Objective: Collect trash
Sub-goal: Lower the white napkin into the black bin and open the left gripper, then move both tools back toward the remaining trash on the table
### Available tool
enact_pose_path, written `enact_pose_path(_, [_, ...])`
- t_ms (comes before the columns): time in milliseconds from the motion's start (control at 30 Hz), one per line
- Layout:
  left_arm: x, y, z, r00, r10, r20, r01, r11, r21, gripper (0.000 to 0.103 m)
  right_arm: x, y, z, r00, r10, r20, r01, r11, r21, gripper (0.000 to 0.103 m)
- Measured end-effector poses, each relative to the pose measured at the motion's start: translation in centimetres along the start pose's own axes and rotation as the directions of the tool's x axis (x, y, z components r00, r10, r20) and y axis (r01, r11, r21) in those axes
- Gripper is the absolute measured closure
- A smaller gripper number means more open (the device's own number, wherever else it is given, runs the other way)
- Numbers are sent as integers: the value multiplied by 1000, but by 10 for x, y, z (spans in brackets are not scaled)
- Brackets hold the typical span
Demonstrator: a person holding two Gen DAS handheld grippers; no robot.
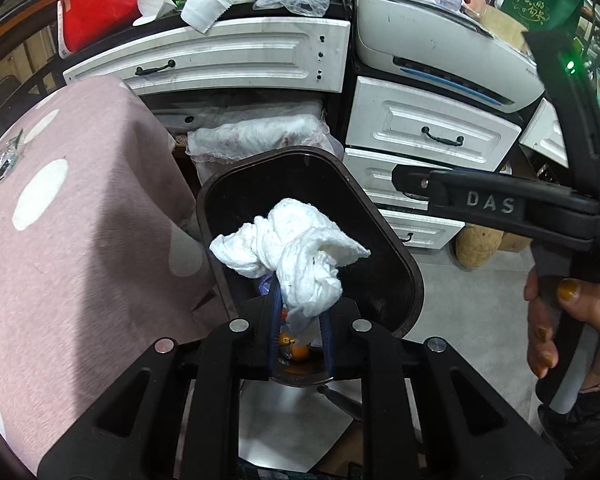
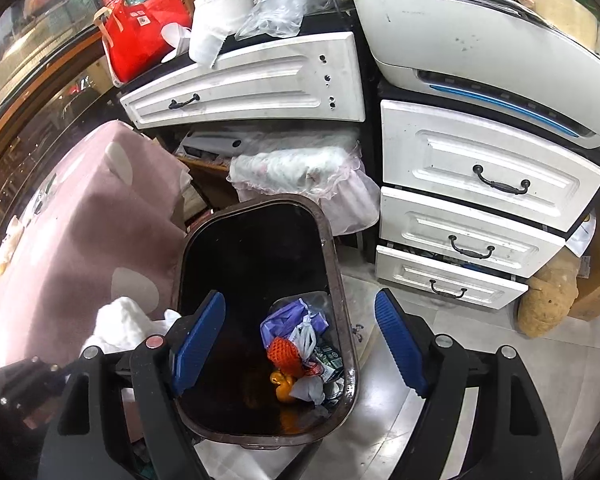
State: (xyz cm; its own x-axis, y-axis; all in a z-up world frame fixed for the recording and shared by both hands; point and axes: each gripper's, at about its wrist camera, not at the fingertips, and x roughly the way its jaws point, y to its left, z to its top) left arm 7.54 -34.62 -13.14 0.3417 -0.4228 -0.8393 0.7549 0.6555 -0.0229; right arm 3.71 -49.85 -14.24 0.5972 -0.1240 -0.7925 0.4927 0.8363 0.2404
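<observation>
Tissue wad in left claw, over bin

Raised letters "DAS" stand on the black arm of the right gripper, while the green bag at the top right bears gold Chinese characters too small to read.

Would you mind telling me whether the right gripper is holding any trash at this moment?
No, the right gripper stands open with nothing between its blue pads, and only the trash bin shows through the gap.
</observation>
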Motion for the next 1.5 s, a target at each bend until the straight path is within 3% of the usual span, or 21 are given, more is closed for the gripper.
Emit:
enact_pose_path(333, [30,-12,4,999,-22,-45,23,999,26,83,-1,-5,0,1000,-10,3,10,1000,14,27])
enact_pose_path(367, [32,-14,4,999,-25,-48,27,999,32,78,-2,-5,0,1000,-11,3,11,1000,15,27])
enact_pose_path(433, [35,-18,4,999,-24,-48,27,998,48,58,-2,-6,0,1000,-10,4,10,1000,18,27])
enact_pose_path(467, [34,-19,4,999,-26,-40,28,998,55,38,-2,-7,0,1000,-10,4,10,1000,20,27])
enact_pose_path(500, [34,-20,3,999,-31,-27,32,998,58,24,-2,-7,0,1000,-11,3,11,1000,21,26])
enact_pose_path(567, [30,-22,0,999,-44,-8,45,997,67,19,-3,-8,0,1000,-16,8,15,1000,25,22])
enact_pose_path(800, [18,-23,-6,998,-62,-16,63,995,81,17,-3,-13,1,1000,-22,14,21,999,41,17])
enact_pose_path(1033, [-15,-17,-12,997,-65,29,62,994,88,14,-4,-10,2,1000,-16,15,15,999,37,16])
enact_pose_path(1133, [-35,-13,-15,996,-65,60,59,993,103,12,-6,-3,1,1000,-8,16,8,1000,17,16])
enact_pose_path(1500, [-103,32,-24,974,-164,155,160,986,39,11,-34,57,8,995,89,55,-81,988,-132,15])
